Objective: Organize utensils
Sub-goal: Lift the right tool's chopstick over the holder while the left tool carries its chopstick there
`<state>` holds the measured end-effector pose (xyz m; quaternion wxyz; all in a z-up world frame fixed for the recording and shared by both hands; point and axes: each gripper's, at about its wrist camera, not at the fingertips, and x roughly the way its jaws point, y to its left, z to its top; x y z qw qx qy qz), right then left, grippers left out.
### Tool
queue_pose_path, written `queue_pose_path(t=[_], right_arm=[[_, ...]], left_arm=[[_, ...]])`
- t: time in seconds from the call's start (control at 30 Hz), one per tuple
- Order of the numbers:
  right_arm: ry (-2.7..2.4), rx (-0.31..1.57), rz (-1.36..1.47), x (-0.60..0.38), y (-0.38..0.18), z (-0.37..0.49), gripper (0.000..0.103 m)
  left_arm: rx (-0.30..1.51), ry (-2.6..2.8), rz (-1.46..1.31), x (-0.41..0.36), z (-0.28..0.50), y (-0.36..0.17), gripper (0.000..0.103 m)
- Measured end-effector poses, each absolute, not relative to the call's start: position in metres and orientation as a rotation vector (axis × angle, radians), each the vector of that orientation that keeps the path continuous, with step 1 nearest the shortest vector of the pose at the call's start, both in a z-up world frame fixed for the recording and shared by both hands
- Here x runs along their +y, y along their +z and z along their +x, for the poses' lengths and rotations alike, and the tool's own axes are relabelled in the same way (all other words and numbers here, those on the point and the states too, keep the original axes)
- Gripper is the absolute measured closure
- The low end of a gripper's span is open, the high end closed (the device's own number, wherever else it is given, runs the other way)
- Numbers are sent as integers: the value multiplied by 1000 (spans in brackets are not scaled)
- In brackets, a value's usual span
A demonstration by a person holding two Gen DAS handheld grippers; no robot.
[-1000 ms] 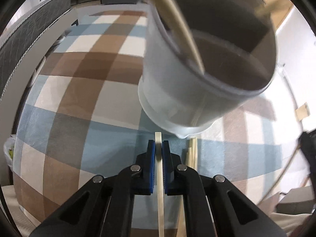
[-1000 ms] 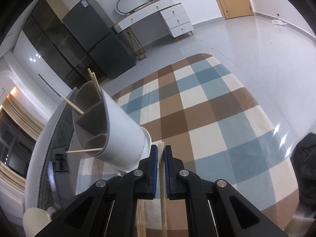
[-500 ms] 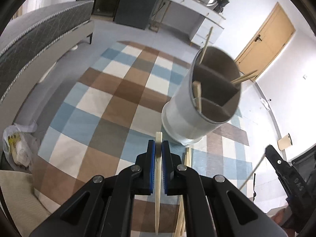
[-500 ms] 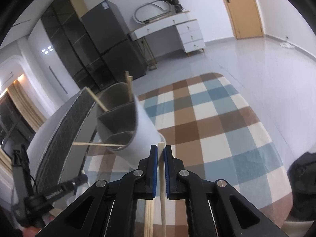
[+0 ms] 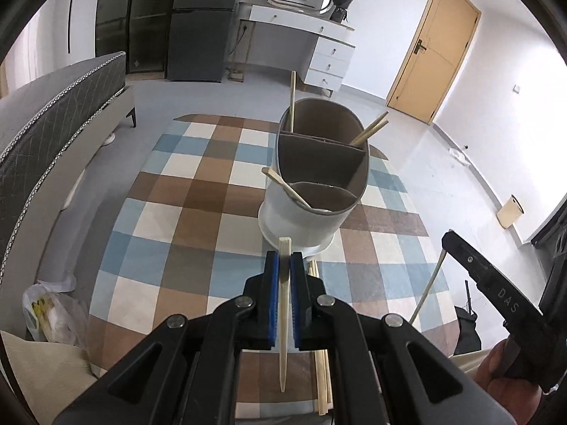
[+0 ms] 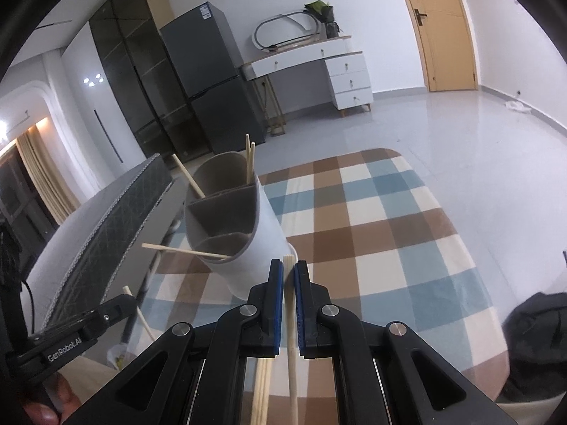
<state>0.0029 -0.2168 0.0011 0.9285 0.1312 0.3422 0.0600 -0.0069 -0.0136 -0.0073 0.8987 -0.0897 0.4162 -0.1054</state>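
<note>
We are holding our left gripper (image 5: 284, 262) clamped on a single pale chopstick (image 5: 283, 318), its blunt end sticking up just past the blue pads (image 5: 272, 283) and its tapered tip hanging down toward us. Our right gripper (image 6: 288, 279) is pinching a second chopstick (image 6: 291, 336) the same way. Both are hovering above the table with the checked cloth (image 5: 184, 219), just in front of the white utensil holder (image 5: 301, 219). The holder is standing on the cloth, and its grey dividers are splitting it into compartments (several chopsticks (image 5: 368, 129) are already leaning in them, some in the far one, one in the near one). More loose chopsticks (image 5: 320, 372) are lying on the cloth below our left gripper, beside the holder's base.
</note>
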Motion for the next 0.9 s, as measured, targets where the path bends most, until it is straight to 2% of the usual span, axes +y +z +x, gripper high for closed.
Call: queue_pose_path(t=[0.5, 0.9], right_arm=[[135, 606, 378, -227, 29, -9, 97], [196, 446, 316, -210, 85, 4, 97]], left_arm=[[918, -365, -143, -22, -10, 15, 101], [836, -435, -250, -11, 18, 101, 101]])
